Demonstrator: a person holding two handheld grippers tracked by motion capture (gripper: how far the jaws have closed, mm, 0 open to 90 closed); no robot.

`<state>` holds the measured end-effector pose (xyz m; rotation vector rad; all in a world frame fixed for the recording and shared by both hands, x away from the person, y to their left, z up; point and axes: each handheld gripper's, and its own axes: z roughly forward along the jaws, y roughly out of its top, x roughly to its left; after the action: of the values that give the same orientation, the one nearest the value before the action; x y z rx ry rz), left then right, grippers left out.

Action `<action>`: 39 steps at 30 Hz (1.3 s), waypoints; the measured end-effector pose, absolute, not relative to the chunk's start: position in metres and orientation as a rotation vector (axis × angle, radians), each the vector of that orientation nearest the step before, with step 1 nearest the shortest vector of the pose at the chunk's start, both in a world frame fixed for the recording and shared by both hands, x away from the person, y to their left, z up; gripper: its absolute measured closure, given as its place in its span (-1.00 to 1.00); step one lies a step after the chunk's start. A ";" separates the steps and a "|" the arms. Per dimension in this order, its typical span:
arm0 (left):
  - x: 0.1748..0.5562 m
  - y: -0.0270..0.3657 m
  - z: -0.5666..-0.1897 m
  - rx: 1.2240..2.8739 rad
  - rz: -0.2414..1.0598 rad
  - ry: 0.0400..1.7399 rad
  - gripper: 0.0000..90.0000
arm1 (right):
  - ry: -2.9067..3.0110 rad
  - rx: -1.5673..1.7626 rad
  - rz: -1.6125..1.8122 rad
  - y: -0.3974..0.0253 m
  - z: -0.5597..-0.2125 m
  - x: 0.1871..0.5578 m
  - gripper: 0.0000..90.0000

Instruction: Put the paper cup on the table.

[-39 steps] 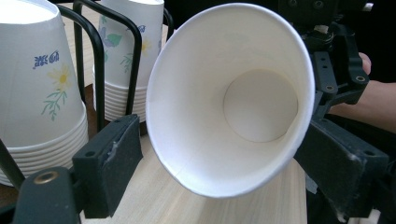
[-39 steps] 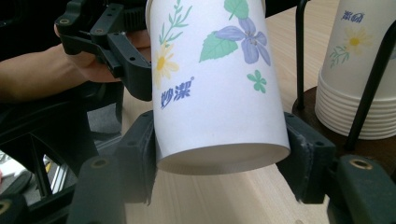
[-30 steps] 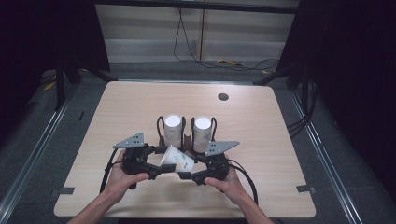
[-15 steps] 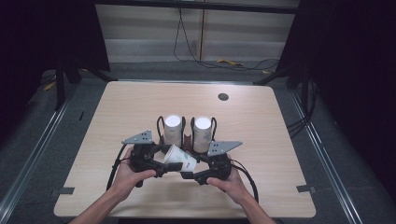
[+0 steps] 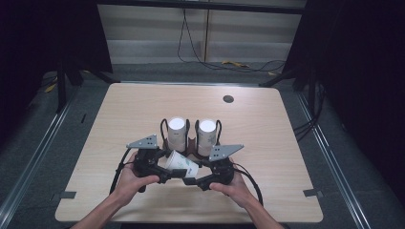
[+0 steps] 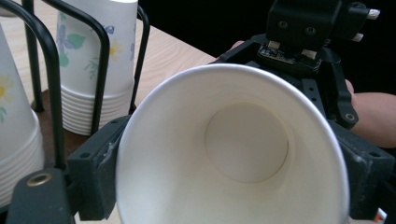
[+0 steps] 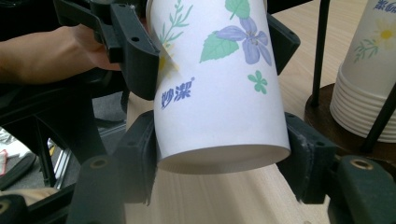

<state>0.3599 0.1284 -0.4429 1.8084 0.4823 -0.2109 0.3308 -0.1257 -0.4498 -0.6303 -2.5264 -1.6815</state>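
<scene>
In the high view, low in the middle of the frame, a cup [image 5: 181,164] lies on its side just above the table [image 5: 267,133], long axis left to right with the mouth left, clamped at the mouth end by the left gripper [image 5: 160,168] and at the base end by the right gripper [image 5: 198,179], in front of a rack [image 5: 189,143] with two cup stacks. The left gripper view looks straight into the cup [image 6: 233,154], its own jaws pressed on the rim, the right gripper [image 6: 308,42] beyond at upper right. In the right gripper view the cup [image 7: 219,88] fills the centre, base toward the camera, both sets of jaws gripping it, light wood below and a dark room at left.
</scene>
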 end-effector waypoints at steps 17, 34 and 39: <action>0.361 0.129 -0.448 1.800 -0.217 0.462 -0.44 | -2.572 -0.684 -1.563 -0.123 -0.455 0.337 -0.37; 0.360 0.134 -0.444 1.813 -0.162 0.478 -0.46 | -2.569 -0.789 -1.525 -0.126 -0.459 0.339 -0.66; 0.362 0.143 -0.440 1.817 -0.121 0.502 -0.47 | -2.570 -0.815 -1.530 -0.129 -0.459 0.341 -0.66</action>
<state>0.3617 0.1426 -0.4398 1.8170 0.5024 -0.1207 0.3407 -0.1293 -0.4586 -0.8147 -2.5701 -1.5305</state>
